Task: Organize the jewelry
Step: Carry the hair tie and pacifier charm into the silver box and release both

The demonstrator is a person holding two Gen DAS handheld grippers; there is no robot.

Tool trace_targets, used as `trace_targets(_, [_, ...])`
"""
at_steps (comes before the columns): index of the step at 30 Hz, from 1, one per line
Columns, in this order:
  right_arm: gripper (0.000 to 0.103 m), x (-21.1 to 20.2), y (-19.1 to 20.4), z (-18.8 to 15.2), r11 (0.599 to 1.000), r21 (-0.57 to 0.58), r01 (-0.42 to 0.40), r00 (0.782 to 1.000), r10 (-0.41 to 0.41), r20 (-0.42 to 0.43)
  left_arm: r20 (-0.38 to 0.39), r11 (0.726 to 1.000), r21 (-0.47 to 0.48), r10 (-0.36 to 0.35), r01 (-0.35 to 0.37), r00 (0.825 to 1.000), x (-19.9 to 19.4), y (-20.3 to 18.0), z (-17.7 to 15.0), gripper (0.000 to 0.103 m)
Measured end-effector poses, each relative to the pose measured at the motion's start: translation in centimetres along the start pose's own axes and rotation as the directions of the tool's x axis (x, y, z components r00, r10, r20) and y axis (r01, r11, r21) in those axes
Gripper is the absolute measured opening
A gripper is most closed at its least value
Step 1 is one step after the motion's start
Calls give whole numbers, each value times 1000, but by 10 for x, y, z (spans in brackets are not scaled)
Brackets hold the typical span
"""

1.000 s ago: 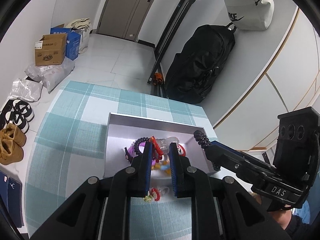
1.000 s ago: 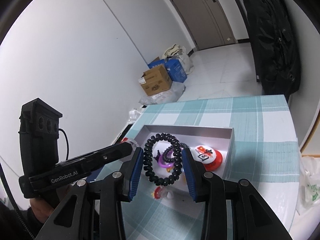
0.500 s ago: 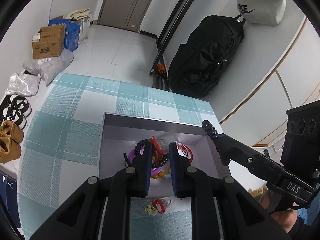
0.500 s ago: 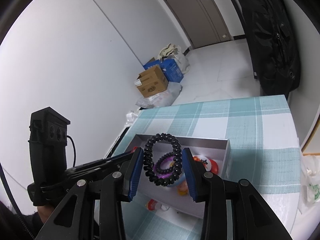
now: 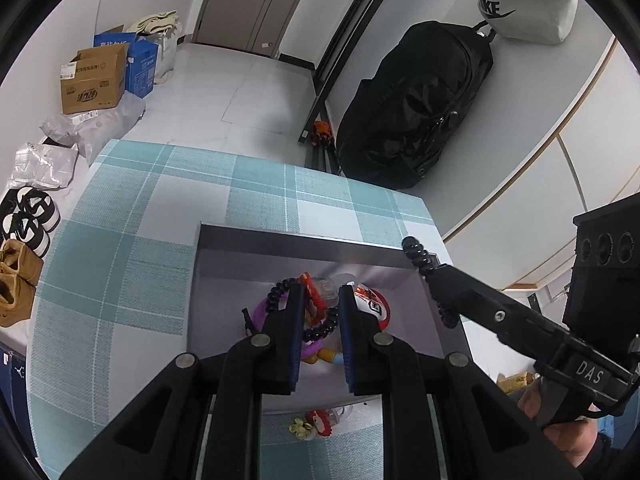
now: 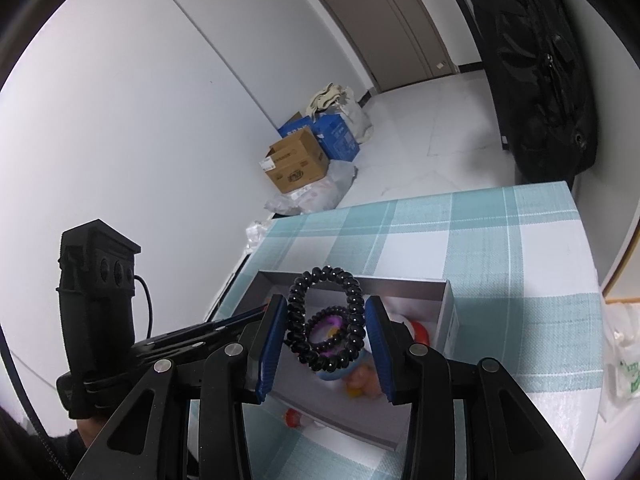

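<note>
1. Even, cool indoor light fills both views; its source is out of sight.
2. The grey box (image 5: 304,246) shows a bright glare patch on its inner far wall, with soft shadow along its left inner side.
3. Strong fisheye bending curves walls and floor away from the box; black vignette rings every corner.
4. Near the box focus is sharp; far edges soften slightly.
</note>
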State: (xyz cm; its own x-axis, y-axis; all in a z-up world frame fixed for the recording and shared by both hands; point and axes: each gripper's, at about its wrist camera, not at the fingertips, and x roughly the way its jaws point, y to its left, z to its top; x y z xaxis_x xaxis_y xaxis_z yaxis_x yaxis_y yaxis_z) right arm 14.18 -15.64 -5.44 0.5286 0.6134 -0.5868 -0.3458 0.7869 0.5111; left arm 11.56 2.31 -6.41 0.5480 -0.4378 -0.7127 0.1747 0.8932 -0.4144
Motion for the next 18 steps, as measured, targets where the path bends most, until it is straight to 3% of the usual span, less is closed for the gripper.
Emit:
trace_targets(8, [43,3,0,-1,1000,1,13,1000,-13,-3,-12,1000,20,24,-23,1000,6,-4,-1,12])
trace_targets(13, [58,2,-1,-1,999,8,38,999,-38,7,-86,999,-26,34,-36,996,13,2,2,15])
trace_targets(18, [59,-2,-2,-2,1000,9,12,1000,-12,14,-74,997,-53,-61,57,995,6,2,0,36])
